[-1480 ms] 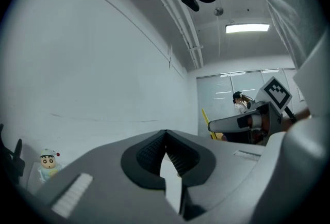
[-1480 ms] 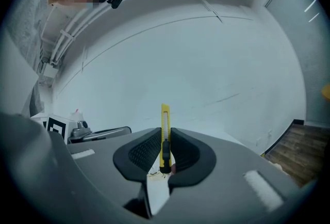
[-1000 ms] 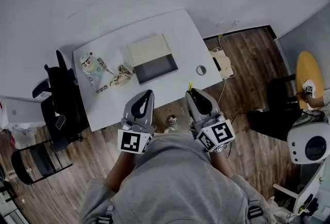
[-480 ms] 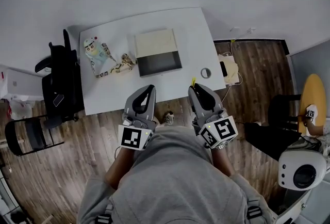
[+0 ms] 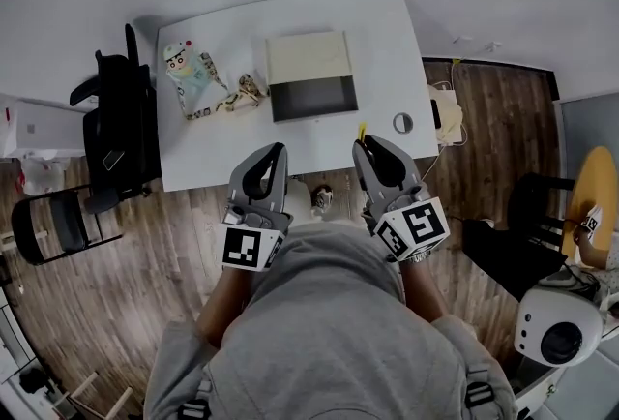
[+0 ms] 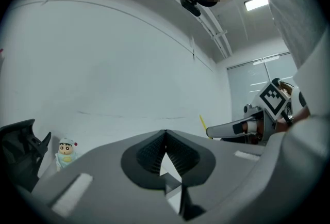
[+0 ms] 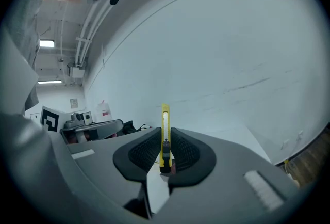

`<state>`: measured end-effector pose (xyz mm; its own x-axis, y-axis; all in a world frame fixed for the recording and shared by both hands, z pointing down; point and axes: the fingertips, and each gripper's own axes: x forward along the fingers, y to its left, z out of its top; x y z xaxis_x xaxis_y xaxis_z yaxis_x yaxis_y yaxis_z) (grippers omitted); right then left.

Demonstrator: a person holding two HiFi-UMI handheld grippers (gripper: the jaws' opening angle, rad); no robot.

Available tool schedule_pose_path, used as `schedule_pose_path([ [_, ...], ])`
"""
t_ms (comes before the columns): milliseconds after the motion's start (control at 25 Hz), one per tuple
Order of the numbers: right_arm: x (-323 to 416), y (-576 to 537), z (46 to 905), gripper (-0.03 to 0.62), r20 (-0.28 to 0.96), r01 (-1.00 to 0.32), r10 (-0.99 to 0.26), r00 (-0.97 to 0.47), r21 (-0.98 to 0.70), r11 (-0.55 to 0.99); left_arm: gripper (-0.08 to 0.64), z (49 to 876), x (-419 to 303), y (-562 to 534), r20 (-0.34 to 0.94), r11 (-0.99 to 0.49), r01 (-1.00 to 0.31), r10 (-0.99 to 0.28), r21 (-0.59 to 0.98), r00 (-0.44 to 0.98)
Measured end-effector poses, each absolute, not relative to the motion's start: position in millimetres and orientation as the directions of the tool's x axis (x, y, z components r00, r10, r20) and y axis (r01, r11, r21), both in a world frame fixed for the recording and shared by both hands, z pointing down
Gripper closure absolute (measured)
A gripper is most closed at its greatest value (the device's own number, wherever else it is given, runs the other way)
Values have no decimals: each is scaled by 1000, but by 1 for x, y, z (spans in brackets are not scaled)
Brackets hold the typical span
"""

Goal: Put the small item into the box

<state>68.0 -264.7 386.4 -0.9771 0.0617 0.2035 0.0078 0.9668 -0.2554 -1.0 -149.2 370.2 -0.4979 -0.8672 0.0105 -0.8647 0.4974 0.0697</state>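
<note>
Right gripper (image 7: 164, 148) jaws clamp a yellow utility knife (image 7: 165, 125), its tip pointing forward; left gripper (image 6: 164, 140) jaws closed, nothing between them. Since a second ago both tips have come up to the white table's (image 5: 222, 152) near edge; approach under way, knife not yet over the open box (image 5: 311, 102). Box sits mid-table; bare surface lies ahead; tape roll (image 5: 402, 123) lies right of the path.

Head view looks steeply down at the table (image 5: 387, 50); both gripper views face the wall (image 6: 103, 63) beyond it.
</note>
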Motion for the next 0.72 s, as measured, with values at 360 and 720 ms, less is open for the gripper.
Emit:
schedule_pose_path([
  [360,20,-268,397,520,267,-4,62,-962,-240,971,557,385,-31,-175,89,410,-909,-911,80,-403],
  [720,-23,-276,428,520,345,-41,42,-938,-232,972,557,399,-71,-183,112,361,-926,-930,109,-350],
])
